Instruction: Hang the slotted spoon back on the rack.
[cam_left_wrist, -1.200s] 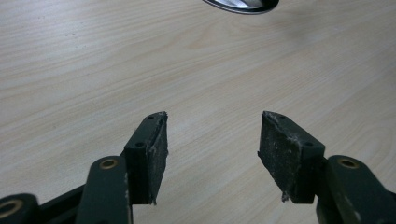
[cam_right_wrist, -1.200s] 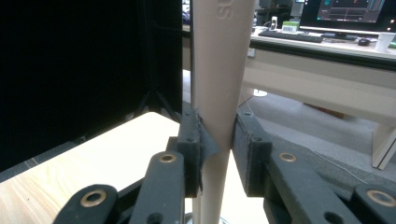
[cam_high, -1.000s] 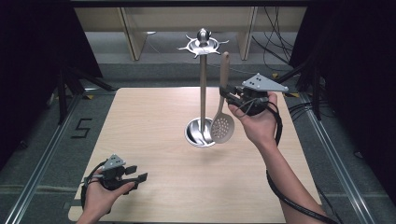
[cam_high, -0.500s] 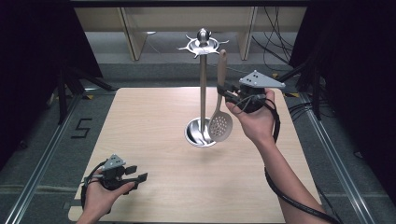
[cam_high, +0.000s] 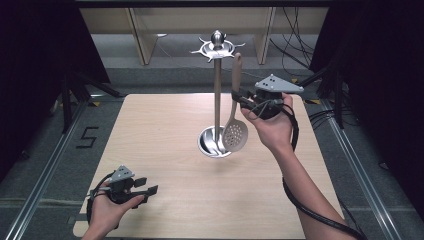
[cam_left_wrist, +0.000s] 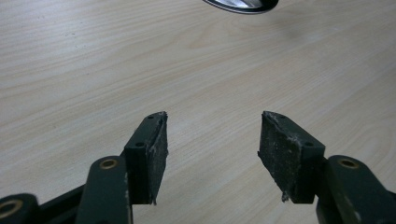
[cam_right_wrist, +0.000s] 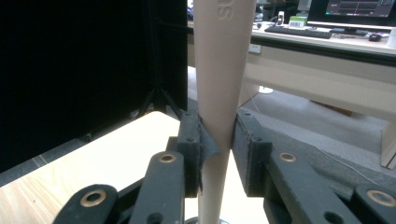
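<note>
You are working at the pale wood-grain bench (cam_high: 165, 150), the largest thing here, and its surface is carrying the tall polished steel utensil stand (cam_high: 216, 100), which is rising from a round mirrored base (cam_high: 212, 145) to a crown of hooks (cam_high: 217, 47). The stand is sitting near the far middle of the bench, probably so both hands can reach its hooks without stretching over the edge.

Your right hand (cam_high: 272, 127) is lifting the right tongs (cam_high: 242, 99) well above the bench, just to the right of the stand's pole. Those tongs are pinching the beige handle of the long perforated skimmer spoon (cam_high: 234, 131), and in the right gripper view the pads are squeezing the handle (cam_right_wrist: 223, 84) from both sides. The spoon is hanging upright, its slotted bowl down beside the base and its handle tip just below the hooks. Gripping partway up the handle seems meant to leave the tip free for hanging on a hook, or for coming off one; I cannot tell which.

Your left hand (cam_high: 107, 205) is resting at the near left corner, well apart from the stand, apparently keeping out of the way. The left tongs (cam_left_wrist: 212, 144) are standing spread, with bare wood between them.
</note>
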